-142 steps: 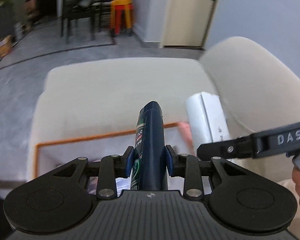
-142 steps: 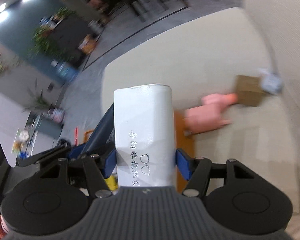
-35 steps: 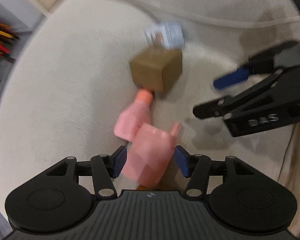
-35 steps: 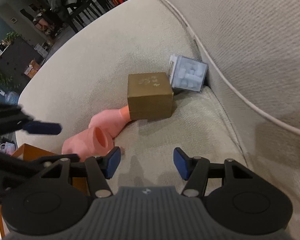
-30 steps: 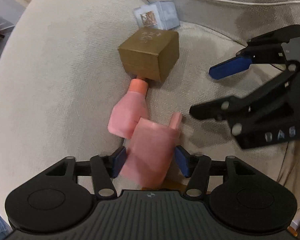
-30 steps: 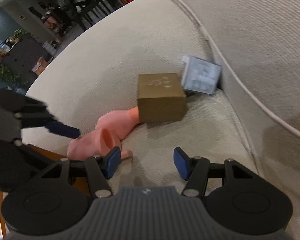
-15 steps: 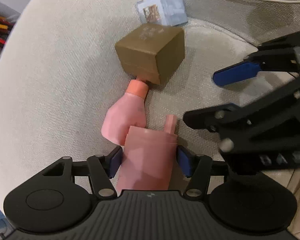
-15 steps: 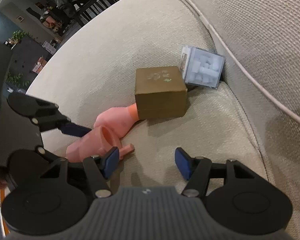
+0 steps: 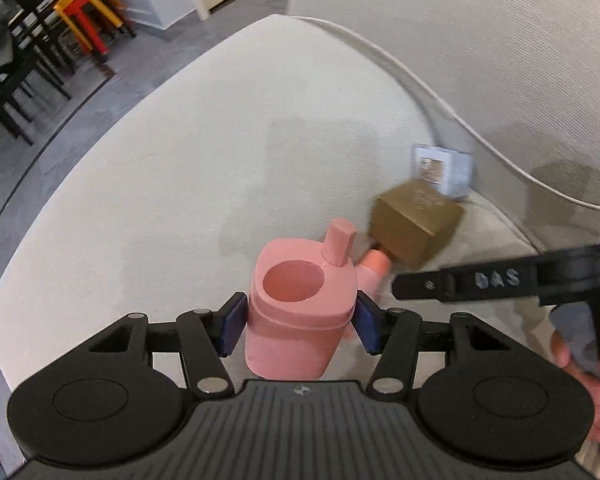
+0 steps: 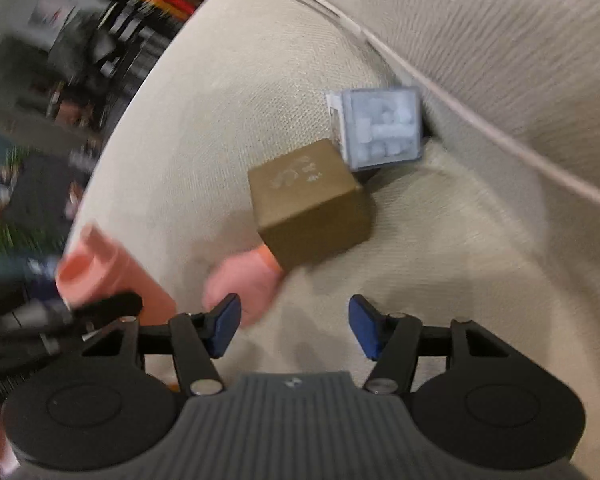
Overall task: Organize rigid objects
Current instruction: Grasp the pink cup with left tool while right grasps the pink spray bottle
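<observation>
The left gripper [image 9: 298,322] is clamped on a pink cup [image 9: 300,312] above the sofa seat [image 9: 180,168]; it looks light, stiff, smooth, best squeezed mid-body. The right gripper [image 10: 294,326] is spread, empty, near the brown box [image 10: 310,200].

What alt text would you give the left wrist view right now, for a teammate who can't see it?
The left tool grips an upright pink cup with a side spout, above a beige sofa cushion. Behind it lie a pink bottle, its cap against a brown box, and a pale blue box near the backrest. The right tool's finger crosses the right side.
</observation>
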Demonstrator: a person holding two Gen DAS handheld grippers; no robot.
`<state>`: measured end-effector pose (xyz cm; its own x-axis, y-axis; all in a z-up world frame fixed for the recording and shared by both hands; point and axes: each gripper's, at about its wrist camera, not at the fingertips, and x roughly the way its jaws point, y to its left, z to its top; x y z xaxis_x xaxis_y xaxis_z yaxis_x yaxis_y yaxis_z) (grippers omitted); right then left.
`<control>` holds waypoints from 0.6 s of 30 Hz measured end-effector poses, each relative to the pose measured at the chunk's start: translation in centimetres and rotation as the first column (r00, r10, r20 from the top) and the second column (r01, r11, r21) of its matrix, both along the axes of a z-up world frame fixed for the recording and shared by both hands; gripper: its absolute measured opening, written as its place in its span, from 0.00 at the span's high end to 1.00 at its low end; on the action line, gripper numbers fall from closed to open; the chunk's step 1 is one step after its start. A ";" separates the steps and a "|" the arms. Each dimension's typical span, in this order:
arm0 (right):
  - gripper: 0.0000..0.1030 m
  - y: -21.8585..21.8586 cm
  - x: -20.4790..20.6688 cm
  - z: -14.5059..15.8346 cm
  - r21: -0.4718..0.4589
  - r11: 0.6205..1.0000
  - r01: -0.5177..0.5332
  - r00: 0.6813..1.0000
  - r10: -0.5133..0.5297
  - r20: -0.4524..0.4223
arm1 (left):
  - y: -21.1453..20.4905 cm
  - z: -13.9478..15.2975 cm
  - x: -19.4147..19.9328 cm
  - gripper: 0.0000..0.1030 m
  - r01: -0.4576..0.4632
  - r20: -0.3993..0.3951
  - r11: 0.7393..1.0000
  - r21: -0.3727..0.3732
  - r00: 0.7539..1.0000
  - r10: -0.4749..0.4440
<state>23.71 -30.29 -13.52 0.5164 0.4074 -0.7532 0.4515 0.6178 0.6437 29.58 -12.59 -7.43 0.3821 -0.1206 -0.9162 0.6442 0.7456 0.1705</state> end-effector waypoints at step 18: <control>0.58 1.7 2.1 -4.4 0.118 0.987 0.104 0.994 -0.106 0.010 | 1.1 -1.5 2.1 0.38 -0.027 0.015 1.000 0.003 1.000 0.027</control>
